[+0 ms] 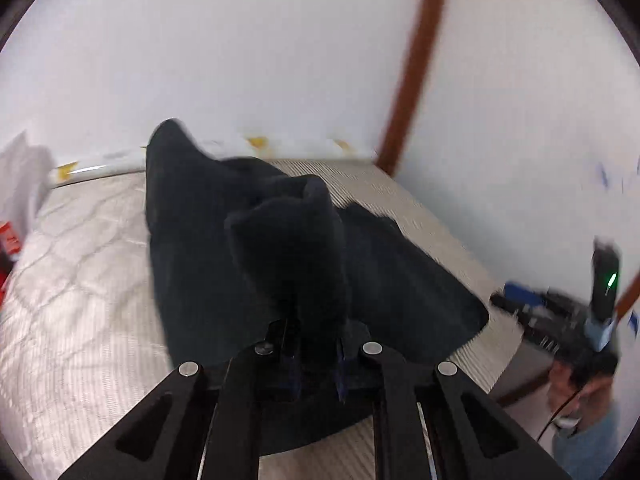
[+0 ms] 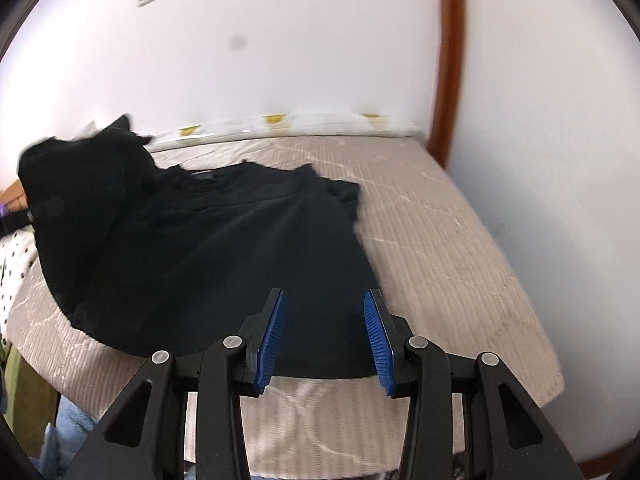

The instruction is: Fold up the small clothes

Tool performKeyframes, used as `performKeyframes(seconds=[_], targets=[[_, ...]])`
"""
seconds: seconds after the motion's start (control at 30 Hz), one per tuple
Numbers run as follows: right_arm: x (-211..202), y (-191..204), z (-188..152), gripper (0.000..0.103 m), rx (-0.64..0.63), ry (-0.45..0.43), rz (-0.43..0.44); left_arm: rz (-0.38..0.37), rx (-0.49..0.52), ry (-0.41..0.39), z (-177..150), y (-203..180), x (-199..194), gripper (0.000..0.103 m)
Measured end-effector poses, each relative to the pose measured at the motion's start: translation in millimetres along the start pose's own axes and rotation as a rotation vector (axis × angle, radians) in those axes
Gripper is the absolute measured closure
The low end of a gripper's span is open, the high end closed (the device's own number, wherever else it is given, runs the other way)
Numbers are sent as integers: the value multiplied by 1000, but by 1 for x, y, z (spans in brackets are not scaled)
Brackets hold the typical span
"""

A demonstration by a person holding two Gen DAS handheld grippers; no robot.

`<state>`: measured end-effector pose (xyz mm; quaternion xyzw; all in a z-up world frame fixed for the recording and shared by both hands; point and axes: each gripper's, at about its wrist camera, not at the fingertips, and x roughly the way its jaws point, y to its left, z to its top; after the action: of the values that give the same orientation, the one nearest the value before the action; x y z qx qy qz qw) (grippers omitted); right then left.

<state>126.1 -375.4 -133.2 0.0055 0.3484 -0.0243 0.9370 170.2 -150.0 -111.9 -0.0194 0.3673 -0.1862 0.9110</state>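
One dark garment (image 2: 208, 248) on mattress (image 2: 440, 216)

light: we get bright, even indoor light, white wall (image 2: 320, 60) nearly blown out | shadows: soft, faint | blur: we see motion smear in both views, worst along the left view's right edge | distortion: heavy fisheye bend, black vignette in corners | detail: dark garment (image 1: 240, 248) reads as near-featureless black

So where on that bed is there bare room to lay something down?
The mattress is bare right of the black garment, over to the white wall, with a thin strip along the near edge. The left side is crowded: bunched cloth, partly in the left fingers.
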Motion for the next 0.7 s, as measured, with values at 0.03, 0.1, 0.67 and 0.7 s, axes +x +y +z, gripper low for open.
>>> performKeyframes(seconds=[0.03, 0.1, 0.67, 0.7], targets=[[-2, -5, -1, 62, 7, 5, -3, -11, 12, 28, -3, -7, 13, 92], [-3, -9, -2, 62, 8, 15, -6, -39, -2, 78, -8, -10, 31, 92], [8, 88, 23, 38, 20, 9, 312, 16, 68, 80, -49, 30, -21, 44], [9, 94, 22, 37, 26, 12, 333, 24, 63, 96, -55, 36, -21, 44]])
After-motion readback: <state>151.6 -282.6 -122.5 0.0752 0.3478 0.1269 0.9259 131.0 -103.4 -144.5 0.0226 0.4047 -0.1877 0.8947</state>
